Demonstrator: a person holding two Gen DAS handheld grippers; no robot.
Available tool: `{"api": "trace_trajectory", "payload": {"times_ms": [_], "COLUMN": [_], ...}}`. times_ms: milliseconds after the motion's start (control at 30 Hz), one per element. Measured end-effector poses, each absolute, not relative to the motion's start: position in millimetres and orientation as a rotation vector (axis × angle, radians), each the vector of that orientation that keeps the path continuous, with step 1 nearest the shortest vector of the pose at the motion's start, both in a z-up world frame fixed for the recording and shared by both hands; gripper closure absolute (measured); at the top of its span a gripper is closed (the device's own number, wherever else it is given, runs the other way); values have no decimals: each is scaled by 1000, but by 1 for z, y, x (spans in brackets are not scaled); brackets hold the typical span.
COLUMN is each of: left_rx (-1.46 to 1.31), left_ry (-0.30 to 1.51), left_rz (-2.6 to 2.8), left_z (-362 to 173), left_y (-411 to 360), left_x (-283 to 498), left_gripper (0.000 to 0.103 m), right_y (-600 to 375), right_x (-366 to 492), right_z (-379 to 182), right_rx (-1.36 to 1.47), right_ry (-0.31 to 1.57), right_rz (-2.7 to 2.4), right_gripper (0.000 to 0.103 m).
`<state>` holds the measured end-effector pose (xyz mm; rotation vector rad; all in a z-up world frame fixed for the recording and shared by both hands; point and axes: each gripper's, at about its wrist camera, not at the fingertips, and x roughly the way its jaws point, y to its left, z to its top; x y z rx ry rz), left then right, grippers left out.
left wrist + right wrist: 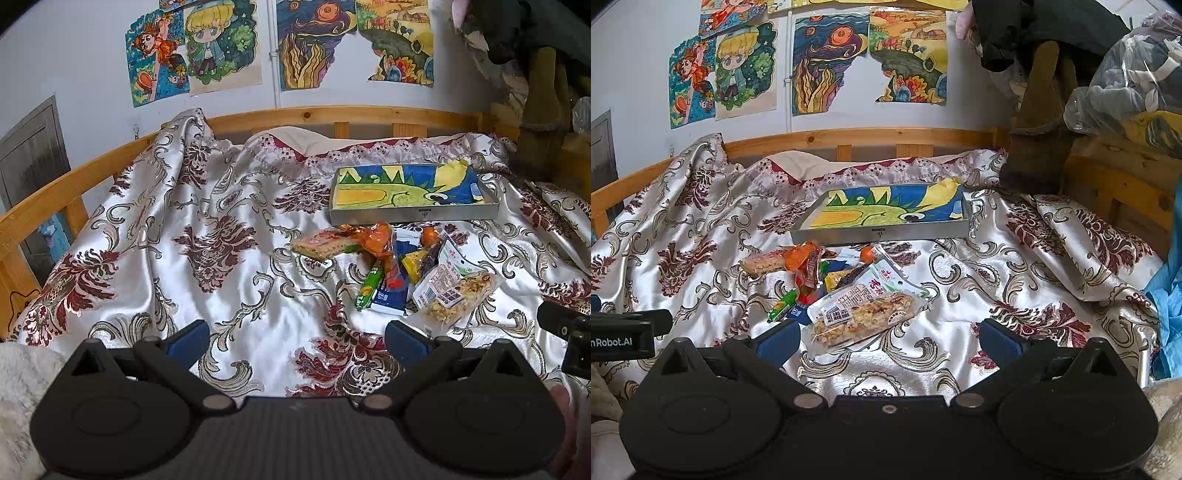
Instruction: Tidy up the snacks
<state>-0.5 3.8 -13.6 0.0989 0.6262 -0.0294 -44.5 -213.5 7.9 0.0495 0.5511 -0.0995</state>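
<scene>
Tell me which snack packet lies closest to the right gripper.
The large clear packet of mixed nuts, with white label, at the near edge of the pile; the others lie farther back toward the metal tray.

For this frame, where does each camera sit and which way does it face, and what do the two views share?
Left wrist: sits on the left tool, low over the bedspread, facing the headboard; snack pile ahead-right; own blue fingers open, right tool's edge at right.
Right wrist: sits on the right tool, same heading; grain-bar packet just ahead; own open fingers, left tool's edge at left.
Shared: metal tray, snacks, wall drawings.
</scene>
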Motion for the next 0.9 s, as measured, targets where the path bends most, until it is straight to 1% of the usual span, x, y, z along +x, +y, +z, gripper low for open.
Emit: {"api": "trace_trajectory", "payload": {"times_ms": [100,367,900], "left_rx": [99,101,62], "left_ry": [630,653,768], "left_rz": [-30,-25,-9], "left_z": [-19,-9,-3], "left_y": [8,4,7], "left_x": [2,4,33], "left_gripper": [0,0,0], "right_y": [-211,-212,-216], "right_x": [-44,-42,-22], "right_z": [6,10,20], "right_rx": [48,47,31], "right_ry": [554,578,648], "right_rz": [-97,-85,-86], "right_gripper": [1,1,1]}}
